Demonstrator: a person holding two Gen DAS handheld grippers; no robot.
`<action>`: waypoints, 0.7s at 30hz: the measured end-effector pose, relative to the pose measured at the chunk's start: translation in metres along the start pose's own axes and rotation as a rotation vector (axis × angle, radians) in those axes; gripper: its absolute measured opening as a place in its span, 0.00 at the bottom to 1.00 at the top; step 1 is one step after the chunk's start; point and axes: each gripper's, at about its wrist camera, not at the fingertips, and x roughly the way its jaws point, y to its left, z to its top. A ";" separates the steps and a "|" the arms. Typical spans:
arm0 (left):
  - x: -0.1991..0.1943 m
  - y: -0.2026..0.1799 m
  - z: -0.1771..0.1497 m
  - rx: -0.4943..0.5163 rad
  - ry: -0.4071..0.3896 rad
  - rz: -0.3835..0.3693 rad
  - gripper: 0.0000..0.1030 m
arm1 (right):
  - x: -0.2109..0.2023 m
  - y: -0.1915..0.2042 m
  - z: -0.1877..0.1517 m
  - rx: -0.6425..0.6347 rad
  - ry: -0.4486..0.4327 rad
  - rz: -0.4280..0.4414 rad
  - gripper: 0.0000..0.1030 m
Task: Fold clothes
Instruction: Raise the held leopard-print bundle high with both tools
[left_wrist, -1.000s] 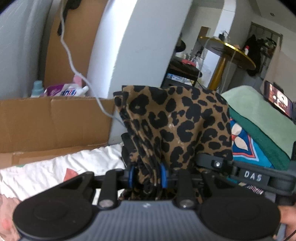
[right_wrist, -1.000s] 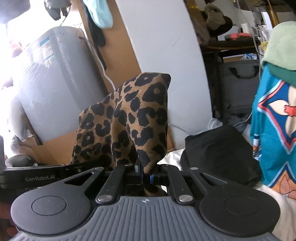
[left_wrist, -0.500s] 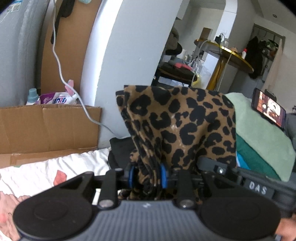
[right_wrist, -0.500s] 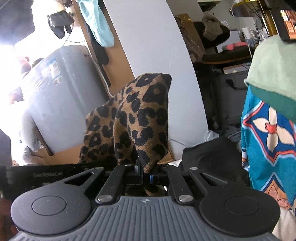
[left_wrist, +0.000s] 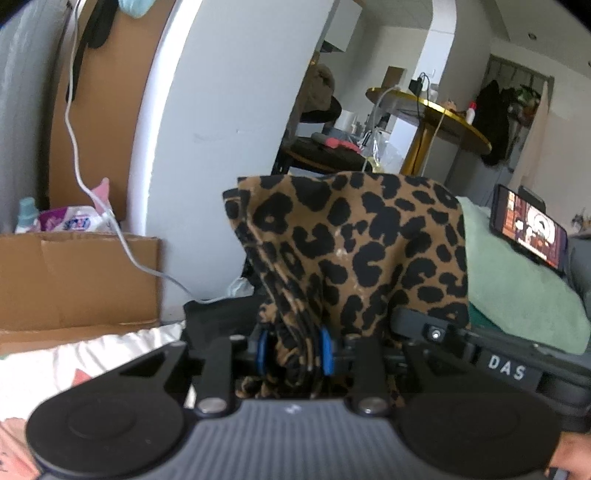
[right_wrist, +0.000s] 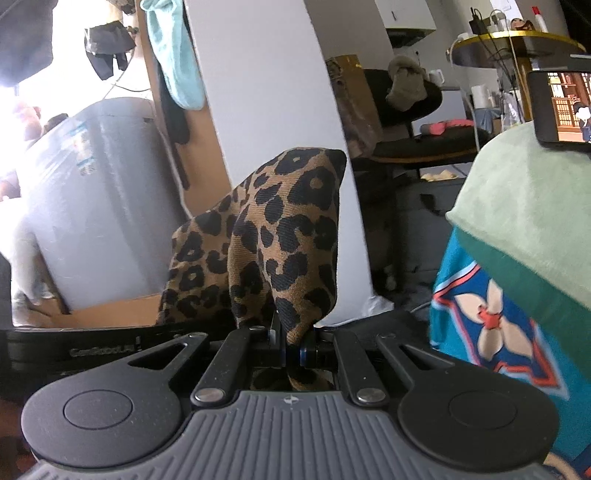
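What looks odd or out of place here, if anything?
Mostly the phone: it lies with its screen lit on a stack of folded clothes, an odd perch. The leopard-print cloth looks bunched, but that is only because the left gripper and the right gripper pinch it. Nothing looks spilled or damaged.

The garment (left_wrist: 354, 251) is brown with black leopard spots. At 3 o'clock, a towel (right_wrist: 524, 206) is pale green; a cloth (right_wrist: 495, 325) under it is teal with a flower pattern.
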 end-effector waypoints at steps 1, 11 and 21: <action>0.005 0.002 -0.001 -0.008 -0.002 -0.009 0.29 | 0.001 -0.003 0.001 0.004 0.001 -0.002 0.05; 0.052 0.009 0.016 0.093 0.051 -0.111 0.29 | 0.032 -0.030 0.012 -0.087 -0.017 -0.050 0.05; 0.109 0.021 0.000 0.112 0.119 -0.184 0.29 | 0.080 -0.056 0.010 -0.150 0.044 -0.099 0.05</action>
